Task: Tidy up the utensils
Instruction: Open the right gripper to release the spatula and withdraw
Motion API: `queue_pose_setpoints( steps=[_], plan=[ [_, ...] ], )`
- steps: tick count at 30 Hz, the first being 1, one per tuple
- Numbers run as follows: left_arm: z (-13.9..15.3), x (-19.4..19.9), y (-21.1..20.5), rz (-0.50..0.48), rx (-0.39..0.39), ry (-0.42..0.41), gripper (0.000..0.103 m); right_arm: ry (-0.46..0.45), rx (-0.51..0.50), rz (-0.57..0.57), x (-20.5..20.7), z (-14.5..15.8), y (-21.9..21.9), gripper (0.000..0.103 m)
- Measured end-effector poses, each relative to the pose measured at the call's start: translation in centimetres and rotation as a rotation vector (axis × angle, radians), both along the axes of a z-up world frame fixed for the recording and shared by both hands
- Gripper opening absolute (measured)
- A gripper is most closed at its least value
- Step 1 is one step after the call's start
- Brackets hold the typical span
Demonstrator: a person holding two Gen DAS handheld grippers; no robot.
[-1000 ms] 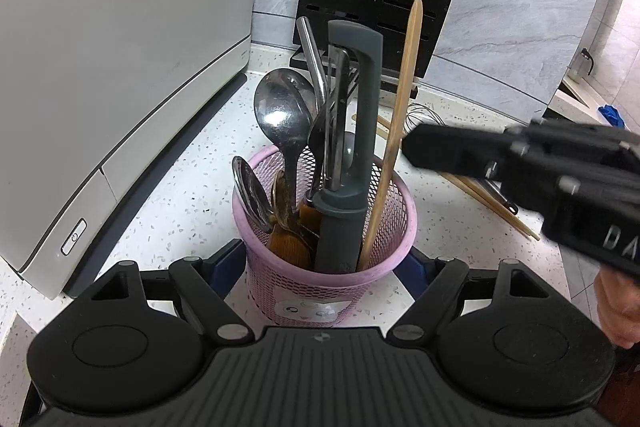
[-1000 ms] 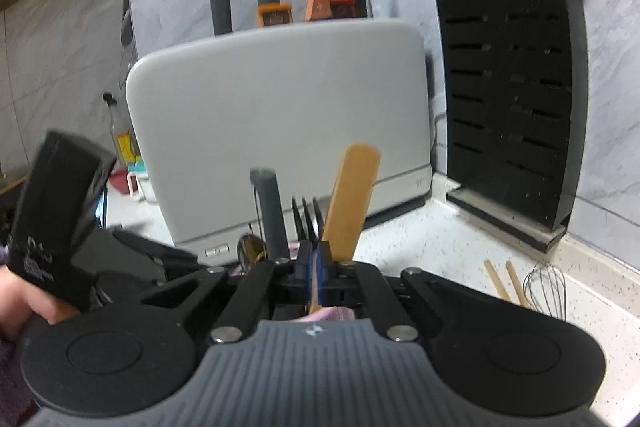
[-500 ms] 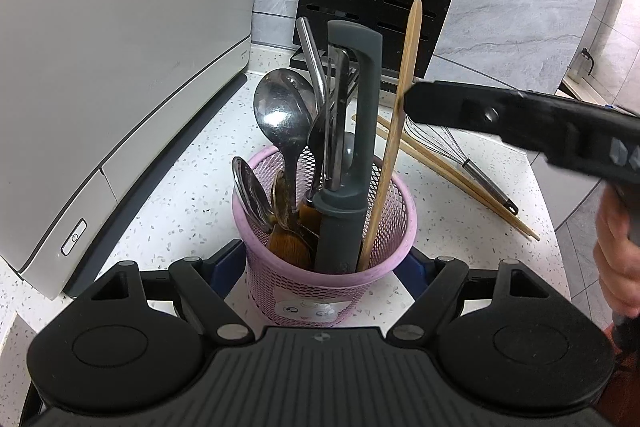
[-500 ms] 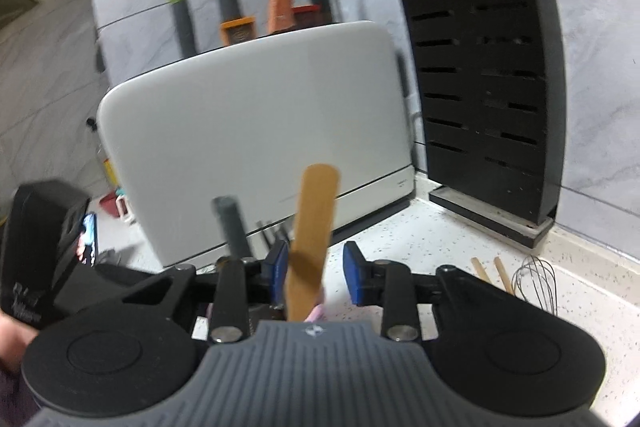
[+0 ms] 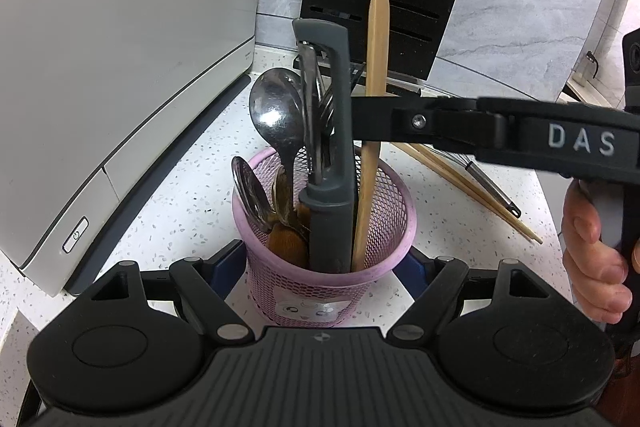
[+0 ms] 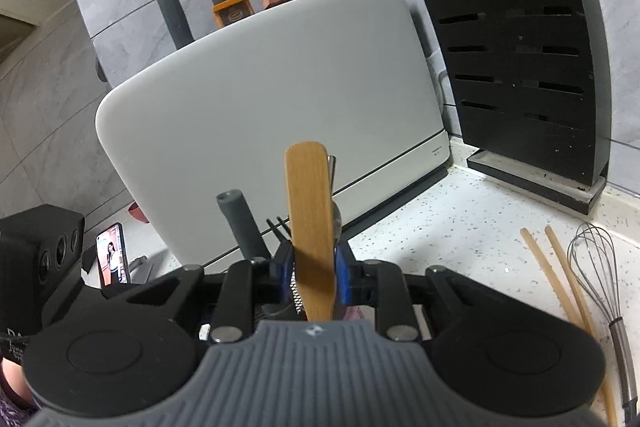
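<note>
Closing, right tool [image 6: 313, 269] apparently pinches wooden spatula [image 6: 310, 223] (left tool [image 5: 320, 269] grips pink basket [image 5: 394, 227])

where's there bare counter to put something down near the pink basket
Bare speckled counter lies between the pink basket and the white appliance. A second patch lies before the black knife block. Crowded: chopsticks and whisk beside the basket, which is packed.

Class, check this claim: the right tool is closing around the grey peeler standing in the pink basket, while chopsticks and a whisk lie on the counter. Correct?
Not quite. The right tool is closing around the wooden spatula, not the grey peeler, as the right wrist view shows. The pink basket, chopsticks and whisk are as stated.
</note>
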State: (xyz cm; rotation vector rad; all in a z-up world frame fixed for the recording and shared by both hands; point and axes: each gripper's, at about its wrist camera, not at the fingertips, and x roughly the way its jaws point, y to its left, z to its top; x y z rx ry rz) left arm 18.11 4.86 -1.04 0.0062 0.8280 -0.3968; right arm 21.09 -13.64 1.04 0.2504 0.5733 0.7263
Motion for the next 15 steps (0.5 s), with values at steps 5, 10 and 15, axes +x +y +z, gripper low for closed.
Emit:
queue_pose_setpoints(
  steps=[5, 10, 15],
  plan=[
    [0.0, -0.3, 0.2, 0.002, -0.002, -0.005, 0.091, -0.047, -0.046, 0.023, -1.3, 0.2, 0.4, 0.020],
    [0.0, -0.3, 0.3, -0.001, -0.002, -0.004, 0.091, -0.064, -0.071, 0.006, -1.8, 0.4, 0.3, 0.023],
    [0.0, -0.2, 0.4, -0.005, -0.004, -0.002, 0.091, -0.081, -0.037, -0.027, -1.8, 1.1, -0.9, 0.045]
  ],
)
